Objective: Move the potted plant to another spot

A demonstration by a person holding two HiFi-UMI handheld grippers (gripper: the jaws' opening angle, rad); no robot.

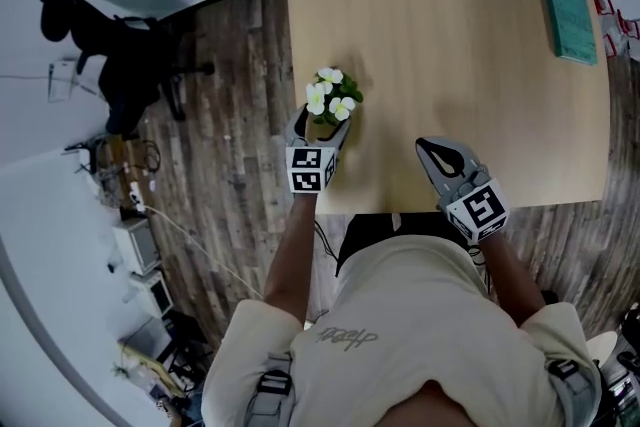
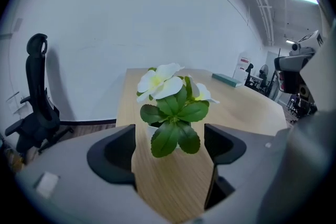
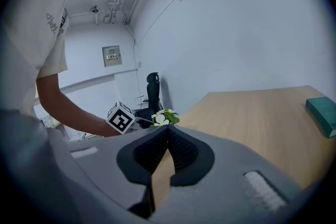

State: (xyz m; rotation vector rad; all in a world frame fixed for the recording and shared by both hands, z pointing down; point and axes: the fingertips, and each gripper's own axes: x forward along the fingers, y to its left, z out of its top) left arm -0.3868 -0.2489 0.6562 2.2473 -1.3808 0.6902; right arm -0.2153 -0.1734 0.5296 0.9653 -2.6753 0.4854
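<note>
The potted plant, with white flowers and green leaves, stands near the left front corner of the wooden table. My left gripper is open right at the plant, one jaw on each side of it. In the left gripper view the plant rises just past the jaws of that gripper, leaves hiding most of its white pot. The jaws do not press on it. My right gripper rests shut and empty at the table's front edge; the right gripper view shows this gripper with its jaws together and the plant far off.
A teal book lies at the table's far right. A black office chair stands on the wooden floor to the left of the table. Cables and equipment sit along the left wall. The table's left edge runs close beside the plant.
</note>
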